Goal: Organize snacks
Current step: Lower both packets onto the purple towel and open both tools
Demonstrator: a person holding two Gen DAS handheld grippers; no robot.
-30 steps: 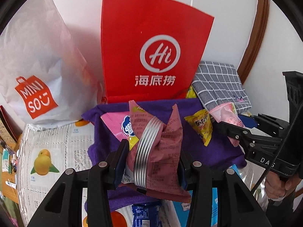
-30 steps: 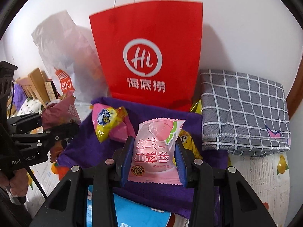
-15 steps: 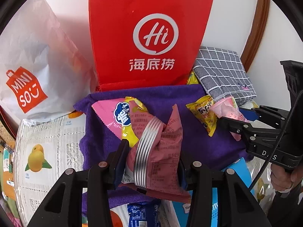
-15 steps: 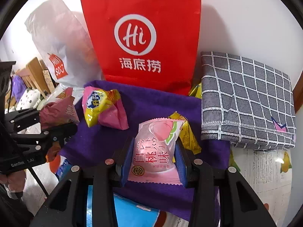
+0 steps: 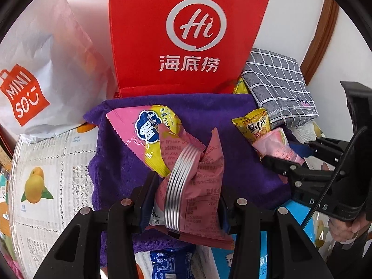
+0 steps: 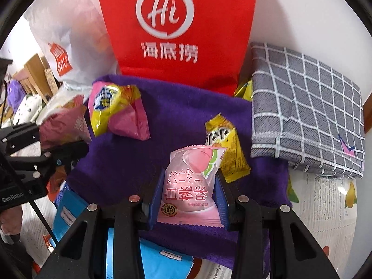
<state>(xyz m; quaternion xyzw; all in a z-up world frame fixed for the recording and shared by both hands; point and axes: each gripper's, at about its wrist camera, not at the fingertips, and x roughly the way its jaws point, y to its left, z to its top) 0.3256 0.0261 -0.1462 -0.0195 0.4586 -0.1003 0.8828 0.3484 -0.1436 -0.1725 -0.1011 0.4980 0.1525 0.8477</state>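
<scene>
My left gripper [image 5: 183, 197] is shut on a dusky pink snack packet [image 5: 195, 186] with a silver seam, held above a purple towel [image 5: 209, 111]. My right gripper [image 6: 188, 193] is shut on a pale pink peach-flavour packet [image 6: 188, 183] over the same towel [image 6: 176, 107]. On the towel lie a pink-and-yellow snack bag [image 5: 148, 134] [image 6: 116, 111] and a small yellow packet [image 5: 253, 123] [image 6: 225, 148]. The right gripper with its packet shows at the right in the left wrist view [image 5: 276, 148]. The left gripper with its packet shows at the left in the right wrist view [image 6: 65, 127].
A red paper bag [image 5: 186, 34] [image 6: 176, 28] stands against the wall behind the towel. A white Miniso bag [image 5: 41, 69] sits to its left, a folded grey checked cloth [image 6: 307, 107] to its right. Blue packets [image 6: 67, 211] lie near the front on a fruit-print tablecloth [image 5: 46, 174].
Both grippers have moved forward and down toward the purple towel, each still holding its packet. The red bag and the snacks on the towel loom larger.
</scene>
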